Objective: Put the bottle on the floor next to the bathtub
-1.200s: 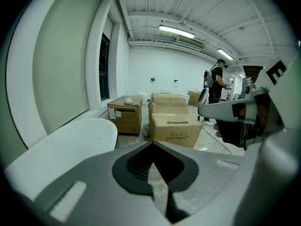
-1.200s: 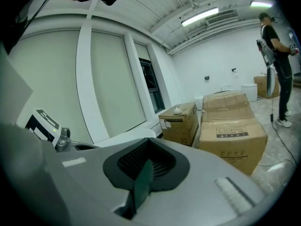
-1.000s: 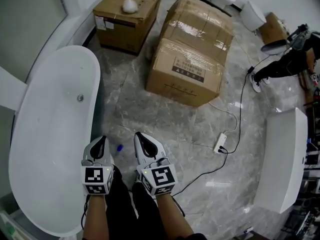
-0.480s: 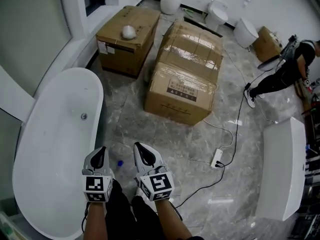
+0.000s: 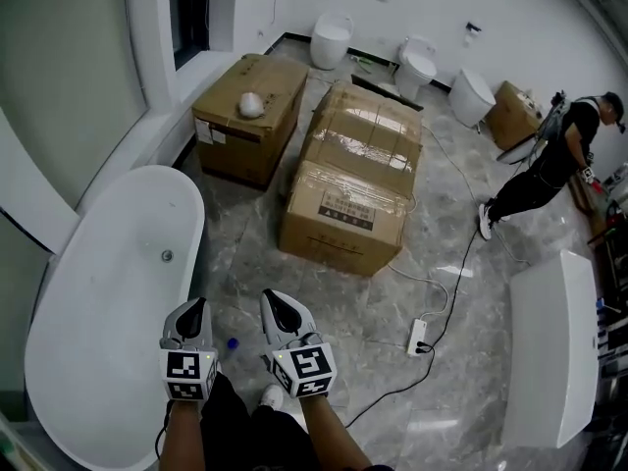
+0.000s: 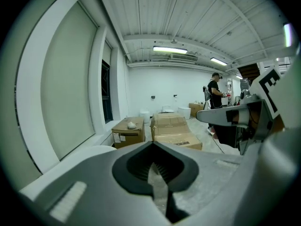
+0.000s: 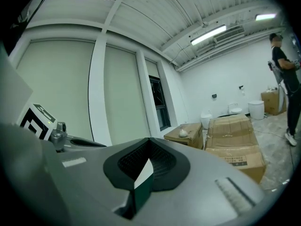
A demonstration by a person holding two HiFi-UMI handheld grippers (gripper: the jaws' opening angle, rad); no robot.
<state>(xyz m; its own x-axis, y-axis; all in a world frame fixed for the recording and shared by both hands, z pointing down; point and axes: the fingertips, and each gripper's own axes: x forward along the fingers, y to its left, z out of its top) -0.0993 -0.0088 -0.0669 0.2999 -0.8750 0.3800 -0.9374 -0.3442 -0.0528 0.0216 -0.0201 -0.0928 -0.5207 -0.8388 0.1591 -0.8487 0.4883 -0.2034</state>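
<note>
The white oval bathtub (image 5: 108,292) fills the left of the head view. On the marble floor just right of its rim I see a small blue cap (image 5: 233,342), apparently the bottle's top; its body is hard to make out. My left gripper (image 5: 192,308) hangs above the tub's edge, left of that cap, jaws together and empty. My right gripper (image 5: 281,303) is to the cap's right, also shut on nothing. Both gripper views look level across the room, with the left gripper (image 6: 153,166) and right gripper (image 7: 148,161) shut.
Two cardboard boxes (image 5: 348,204) (image 5: 245,116) stand ahead, one with a white lump (image 5: 252,105) on top. A power strip (image 5: 419,337) and cable lie to the right, near another white tub (image 5: 549,341). A person (image 5: 549,165) stands at far right. Toilets (image 5: 332,39) line the back wall.
The head view has tilted upward, showing more of the far wall. Both grippers stay shut in the same pose. The person at right has straightened up.
</note>
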